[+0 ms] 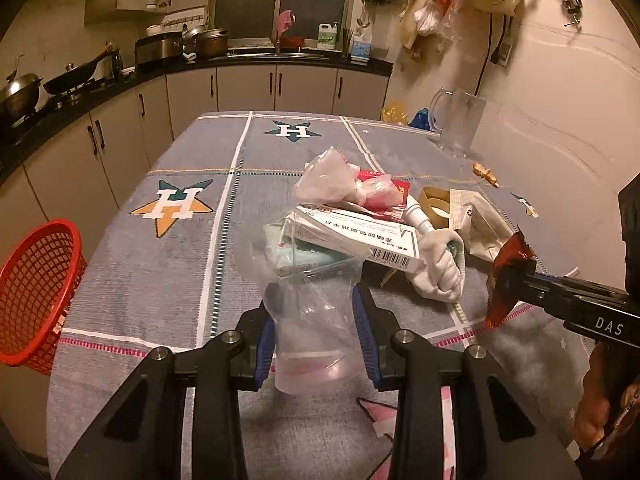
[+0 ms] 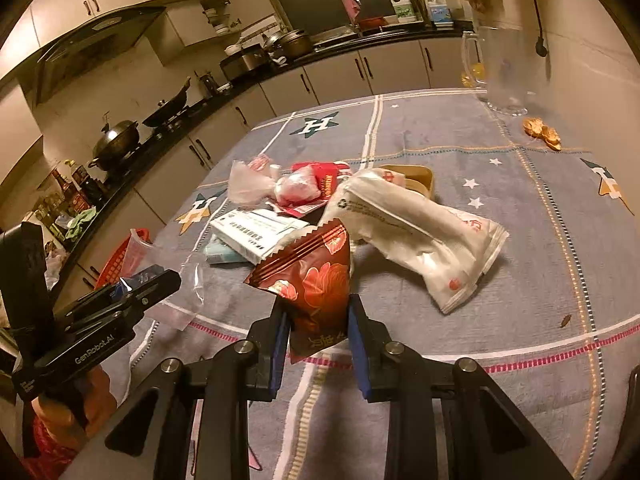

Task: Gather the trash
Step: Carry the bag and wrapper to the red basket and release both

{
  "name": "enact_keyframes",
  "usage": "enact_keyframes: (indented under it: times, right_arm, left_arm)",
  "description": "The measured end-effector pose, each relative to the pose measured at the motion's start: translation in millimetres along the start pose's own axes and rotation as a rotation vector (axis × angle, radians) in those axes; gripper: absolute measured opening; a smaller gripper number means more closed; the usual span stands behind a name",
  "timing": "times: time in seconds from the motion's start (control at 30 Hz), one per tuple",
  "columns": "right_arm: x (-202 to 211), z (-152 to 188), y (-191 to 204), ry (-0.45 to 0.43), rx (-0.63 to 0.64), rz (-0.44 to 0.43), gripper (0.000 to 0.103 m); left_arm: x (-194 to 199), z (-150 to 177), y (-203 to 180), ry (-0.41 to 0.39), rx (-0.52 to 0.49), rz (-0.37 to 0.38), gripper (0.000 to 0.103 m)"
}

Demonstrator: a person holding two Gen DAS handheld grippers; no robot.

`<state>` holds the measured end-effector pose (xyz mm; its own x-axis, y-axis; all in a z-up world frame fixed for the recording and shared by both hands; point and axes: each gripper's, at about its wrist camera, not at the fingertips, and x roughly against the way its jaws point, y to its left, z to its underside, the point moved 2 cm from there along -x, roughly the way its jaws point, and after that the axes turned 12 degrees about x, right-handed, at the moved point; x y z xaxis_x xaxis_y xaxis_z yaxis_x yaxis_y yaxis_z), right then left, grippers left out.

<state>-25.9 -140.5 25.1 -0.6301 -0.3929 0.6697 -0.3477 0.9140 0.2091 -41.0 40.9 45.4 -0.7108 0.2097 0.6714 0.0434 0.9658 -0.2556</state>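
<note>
Above the table (image 1: 152, 280), both tongs angle downward, left tongs (image 1: 316, 304) pinching a clear bag (image 1: 308, 320), right tongs (image 2: 316, 312) a red wrapper (image 2: 316, 280).

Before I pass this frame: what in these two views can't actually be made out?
- Red basket: interior unseen; left wrist view shows its side, right wrist view has the left gripper in front.
- White box: print too small in both views.
- Clear plastic bag: contents unclear through glare.
- Red wrapper: lower end hidden between the right gripper's fingers.
</note>
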Motion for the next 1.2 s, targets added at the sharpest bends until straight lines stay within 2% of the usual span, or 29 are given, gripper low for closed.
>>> enact_keyframes:
  times: [0.77,1.2]
  right_arm:
    - [-10,-6,23,0.023,0.016,-0.065,0.031]
    - [-17,-20,51,0.034,0.064,-0.116,0.031]
  left_arm:
    - [12,-1,18,-0.02,0.023,-0.029,0.035]
    - [31,-10,55,-0.057,0.07,-0.08,0.035]
